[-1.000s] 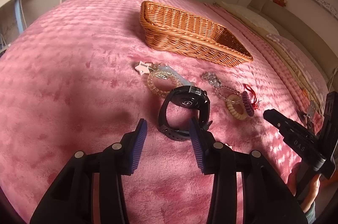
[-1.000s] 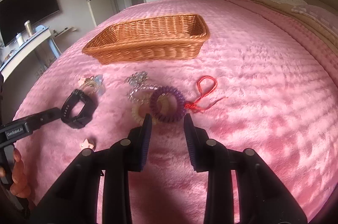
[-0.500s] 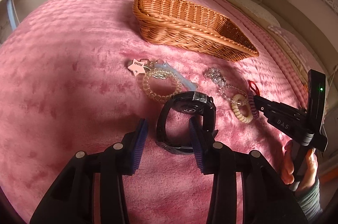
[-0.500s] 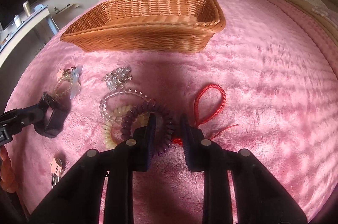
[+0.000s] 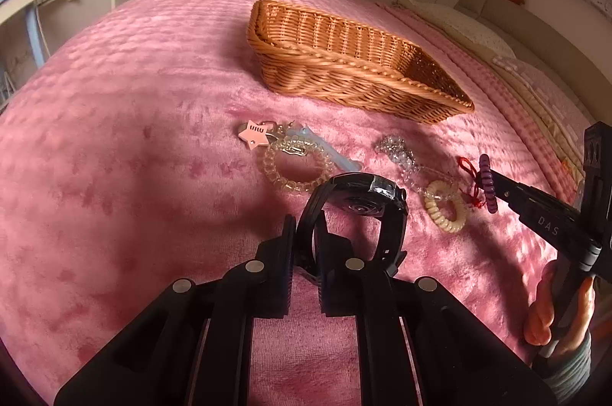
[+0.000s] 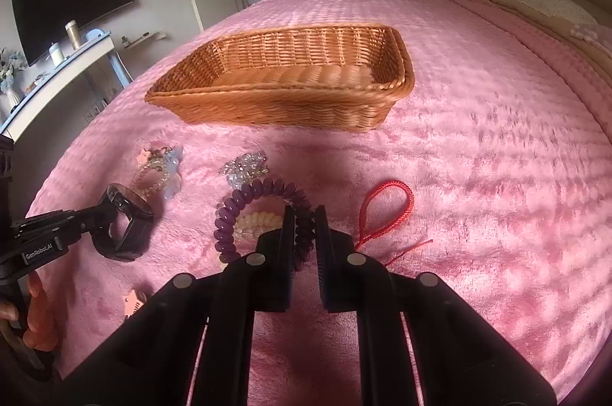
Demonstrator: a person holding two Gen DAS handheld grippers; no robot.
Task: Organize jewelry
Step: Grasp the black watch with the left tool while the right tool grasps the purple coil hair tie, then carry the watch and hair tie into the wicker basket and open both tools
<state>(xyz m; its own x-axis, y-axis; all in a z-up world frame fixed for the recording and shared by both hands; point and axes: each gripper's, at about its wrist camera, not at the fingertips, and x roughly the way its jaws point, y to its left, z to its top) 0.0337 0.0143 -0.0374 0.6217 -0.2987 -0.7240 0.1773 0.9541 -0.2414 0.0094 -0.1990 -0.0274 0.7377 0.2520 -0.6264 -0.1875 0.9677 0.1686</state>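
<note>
1. We see a bed [image 6: 478,145] under a pink plush cover.
2. On it lie a wicker basket [image 6: 290,100], a red cord [image 6: 386,203], a cream coil band [image 5: 445,211], a clear coil band [image 5: 294,172] and a star charm [image 5: 252,133].

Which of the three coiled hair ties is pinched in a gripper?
The purple coil tie, clamped by the right gripper. The cream one and clear one lie loose.

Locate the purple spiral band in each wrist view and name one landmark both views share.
Left wrist view: purple spiral band at far right, edge-on, at the tip of the right tool.
Right wrist view: purple spiral band low centre, pinched between the closing right tool pads.
Shared landmark: wicker basket.
</note>
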